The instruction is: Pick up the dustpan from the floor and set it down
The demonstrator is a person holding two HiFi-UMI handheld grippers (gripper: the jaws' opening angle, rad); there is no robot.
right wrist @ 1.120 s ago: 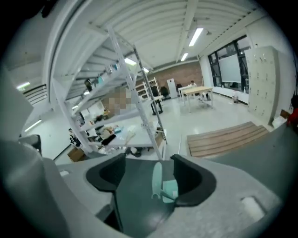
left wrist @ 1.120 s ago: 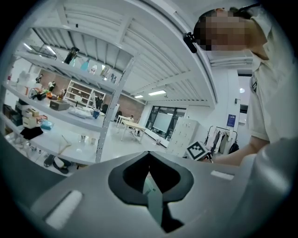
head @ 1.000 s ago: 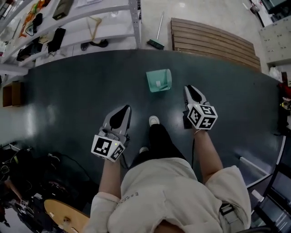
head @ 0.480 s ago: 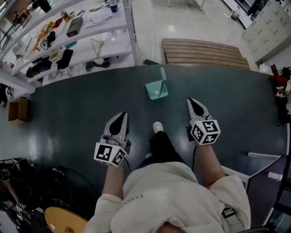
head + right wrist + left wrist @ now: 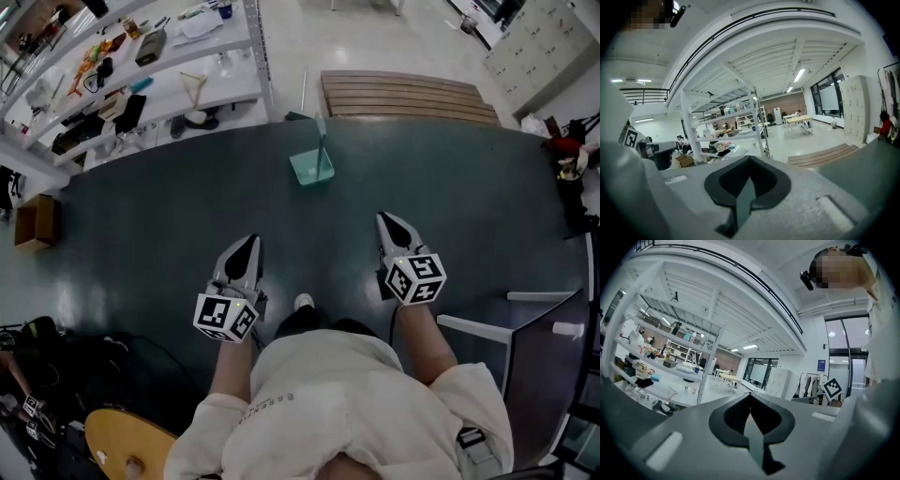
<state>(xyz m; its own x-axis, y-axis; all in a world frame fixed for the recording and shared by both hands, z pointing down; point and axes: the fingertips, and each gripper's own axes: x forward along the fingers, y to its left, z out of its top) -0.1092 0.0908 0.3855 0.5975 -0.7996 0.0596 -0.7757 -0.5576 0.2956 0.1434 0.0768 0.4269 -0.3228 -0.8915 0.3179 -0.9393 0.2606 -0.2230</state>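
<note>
The teal dustpan (image 5: 310,167) stands on the dark floor mat (image 5: 150,216) with its handle upright, near the mat's far edge. My left gripper (image 5: 251,241) is shut and holds nothing, well short of the dustpan and to its left. My right gripper (image 5: 384,219) is also shut and holds nothing, to the dustpan's right and nearer me. In the left gripper view the left gripper (image 5: 750,395) has its tips meeting. The right gripper view shows the right gripper (image 5: 750,159) the same way. Neither gripper view shows the dustpan.
White shelving (image 5: 141,66) with clutter runs along the far left. A slatted wooden bench (image 5: 412,97) lies beyond the mat, and a broom (image 5: 302,94) leans near it. A cardboard box (image 5: 33,220) sits at the left, and a white frame (image 5: 478,328) at the right. My shoe (image 5: 303,302) is below.
Both grippers have drawn back from the dustpan, which now sits farther ahead in the head view. The dustpan stays on the mat. Both grippers stay without a load.
</note>
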